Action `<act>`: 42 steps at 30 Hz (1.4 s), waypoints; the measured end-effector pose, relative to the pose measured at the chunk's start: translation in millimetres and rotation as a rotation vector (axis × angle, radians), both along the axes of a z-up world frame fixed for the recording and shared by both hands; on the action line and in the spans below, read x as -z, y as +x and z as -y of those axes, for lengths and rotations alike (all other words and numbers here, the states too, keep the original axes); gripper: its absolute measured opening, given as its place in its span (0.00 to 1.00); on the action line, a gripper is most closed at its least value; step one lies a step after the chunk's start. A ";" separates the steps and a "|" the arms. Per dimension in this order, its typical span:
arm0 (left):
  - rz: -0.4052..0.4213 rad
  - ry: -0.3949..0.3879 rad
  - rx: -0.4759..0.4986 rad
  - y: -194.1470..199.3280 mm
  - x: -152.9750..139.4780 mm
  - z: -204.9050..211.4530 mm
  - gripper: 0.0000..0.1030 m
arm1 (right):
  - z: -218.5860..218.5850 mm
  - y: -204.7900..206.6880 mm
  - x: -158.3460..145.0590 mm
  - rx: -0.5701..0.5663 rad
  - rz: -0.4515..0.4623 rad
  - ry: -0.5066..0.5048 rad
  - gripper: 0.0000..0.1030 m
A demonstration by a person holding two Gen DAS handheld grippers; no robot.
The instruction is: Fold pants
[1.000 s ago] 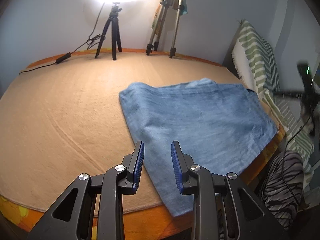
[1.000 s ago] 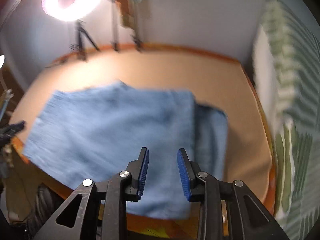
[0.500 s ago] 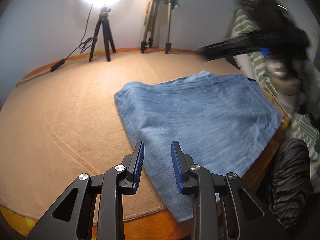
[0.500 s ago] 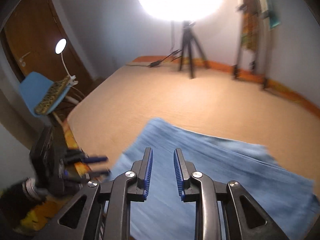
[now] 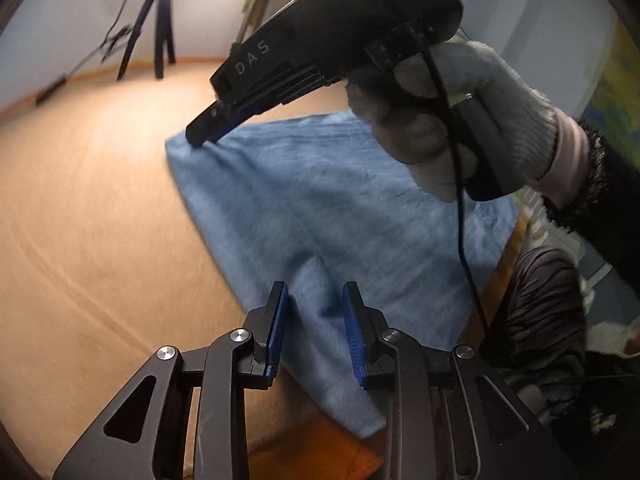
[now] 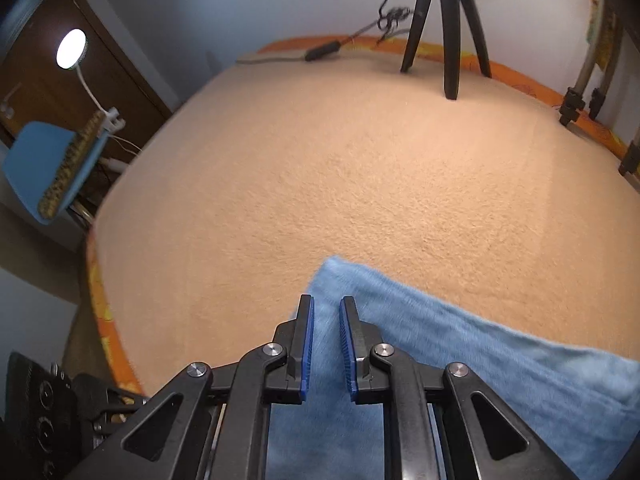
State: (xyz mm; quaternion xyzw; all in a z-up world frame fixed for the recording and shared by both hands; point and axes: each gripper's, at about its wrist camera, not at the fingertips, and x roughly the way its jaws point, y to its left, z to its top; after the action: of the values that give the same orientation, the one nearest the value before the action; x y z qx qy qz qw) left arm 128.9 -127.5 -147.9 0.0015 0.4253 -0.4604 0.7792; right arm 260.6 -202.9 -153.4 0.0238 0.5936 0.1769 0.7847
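The folded blue pants [image 5: 328, 216] lie flat on the tan blanket [image 5: 88, 216], near its front right edge. My left gripper [image 5: 314, 300] is open and hovers over the pants' near corner, holding nothing. My right gripper [image 6: 326, 312] is open with a narrow gap, over the far left corner of the pants [image 6: 440, 344]. In the left wrist view the right gripper [image 5: 204, 134] reaches across from the upper right, its tips at that far corner, held by a gloved hand [image 5: 452, 120]. Whether the tips touch the cloth I cannot tell.
A black tripod [image 6: 448, 28] and a cable with a switch [image 6: 324, 50] stand at the blanket's far edge. More tripod legs [image 6: 580, 92] are at the far right. A blue chair [image 6: 48, 168] and lamp [image 6: 72, 48] sit beyond the left edge.
My right gripper swung from the pants' right side across to their far left corner and came down close to it. My left gripper moved a little forward over the near corner.
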 end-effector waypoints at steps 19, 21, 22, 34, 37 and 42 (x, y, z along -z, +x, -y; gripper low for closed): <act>0.061 -0.067 -0.146 -38.7 -28.2 -56.0 0.30 | -13.5 -58.7 -20.5 -0.149 -0.065 -0.015 0.14; 0.056 -0.059 -0.155 -39.5 -25.2 -54.8 0.30 | -23.4 -62.0 -6.1 -0.166 -0.086 -0.044 0.15; 0.054 -0.061 -0.153 -40.6 -25.7 -52.7 0.30 | -28.8 -61.4 4.2 -0.156 -0.105 -0.060 0.16; 0.025 -0.094 -0.027 -12.4 -22.9 0.7 0.30 | -9.3 -30.9 -20.3 0.003 -0.037 -0.011 0.17; 0.008 -0.045 -0.002 -9.7 -12.9 6.7 0.30 | -10.2 -14.2 -9.2 0.028 -0.051 -0.026 0.17; -0.041 -0.017 -0.014 -19.4 -0.3 -5.2 0.30 | -9.2 8.2 10.0 0.067 -0.052 -0.030 0.13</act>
State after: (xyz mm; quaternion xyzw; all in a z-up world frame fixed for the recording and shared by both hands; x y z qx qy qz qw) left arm 109.5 -122.3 -147.6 -0.0176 0.4373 -0.4586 0.7734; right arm 268.8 -193.7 -163.4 0.0363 0.6152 0.1409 0.7748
